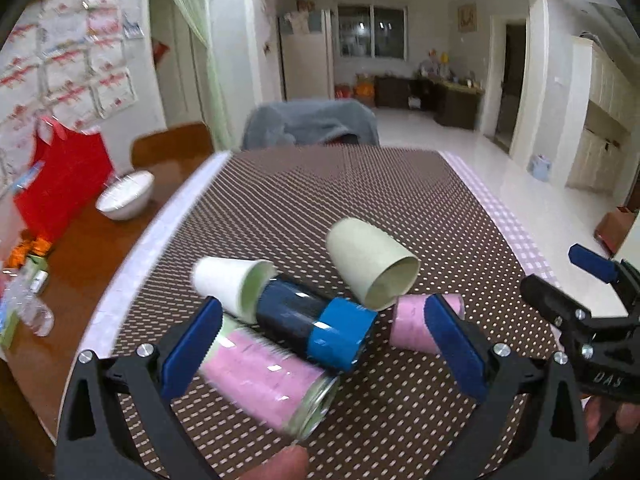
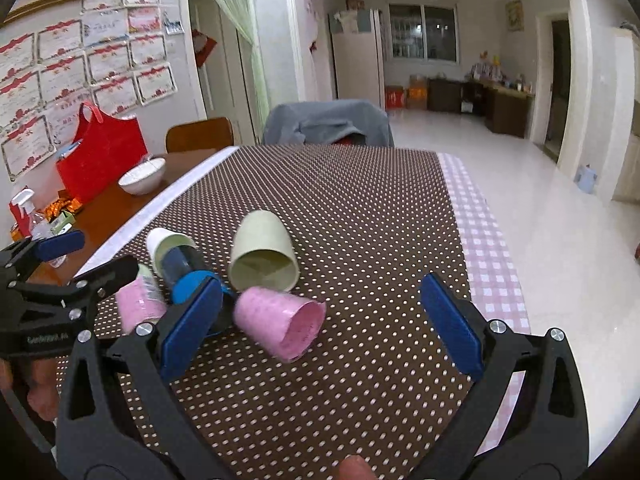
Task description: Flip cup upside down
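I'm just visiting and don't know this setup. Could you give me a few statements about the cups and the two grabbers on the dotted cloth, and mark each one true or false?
1. The pale green cup stands upright. False: it lies on its side, its opening facing the cameras.
2. The pink cup lies on its side on the dotted tablecloth. True.
3. The right gripper is clamped on the pink cup. False: its jaws are wide open, and the cup lies between them untouched.
4. The left gripper is open. True.
5. A white bowl sits on the bare wooden table, left of the cloth. True.
6. The dark bottle has a red cap. False: its cap is blue.
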The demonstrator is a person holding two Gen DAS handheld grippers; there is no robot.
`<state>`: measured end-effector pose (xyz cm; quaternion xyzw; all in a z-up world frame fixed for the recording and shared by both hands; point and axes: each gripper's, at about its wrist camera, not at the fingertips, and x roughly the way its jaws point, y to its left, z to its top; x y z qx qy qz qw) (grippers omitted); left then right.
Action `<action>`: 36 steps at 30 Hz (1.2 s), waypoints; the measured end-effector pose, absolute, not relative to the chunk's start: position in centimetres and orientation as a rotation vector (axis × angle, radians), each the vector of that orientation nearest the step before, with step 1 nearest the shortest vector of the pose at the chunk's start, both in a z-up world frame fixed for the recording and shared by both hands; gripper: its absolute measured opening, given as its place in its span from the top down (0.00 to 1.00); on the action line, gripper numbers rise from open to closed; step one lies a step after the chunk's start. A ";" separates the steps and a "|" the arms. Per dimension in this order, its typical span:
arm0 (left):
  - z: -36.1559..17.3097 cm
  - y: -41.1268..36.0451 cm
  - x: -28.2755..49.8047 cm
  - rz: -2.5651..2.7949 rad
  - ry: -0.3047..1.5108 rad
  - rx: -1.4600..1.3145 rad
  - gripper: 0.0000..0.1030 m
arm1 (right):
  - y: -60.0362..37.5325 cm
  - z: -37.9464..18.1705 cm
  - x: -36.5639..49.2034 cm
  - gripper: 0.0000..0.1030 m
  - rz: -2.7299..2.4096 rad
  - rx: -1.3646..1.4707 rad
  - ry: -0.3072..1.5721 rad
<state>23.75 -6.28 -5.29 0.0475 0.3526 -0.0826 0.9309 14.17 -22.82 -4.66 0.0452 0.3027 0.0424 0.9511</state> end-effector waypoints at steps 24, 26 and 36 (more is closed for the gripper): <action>-13.2 -10.9 39.9 -0.131 1.213 -0.097 0.04 | -27.4 -10.2 25.0 0.06 0.124 0.151 0.829; -13.6 -11.2 40.4 -0.141 1.241 -0.112 0.04 | -27.7 -10.5 25.2 0.06 0.127 0.160 0.836; -15.5 -12.8 42.4 -0.152 1.341 -0.090 0.04 | -29.0 -10.8 25.5 0.06 0.124 0.194 0.837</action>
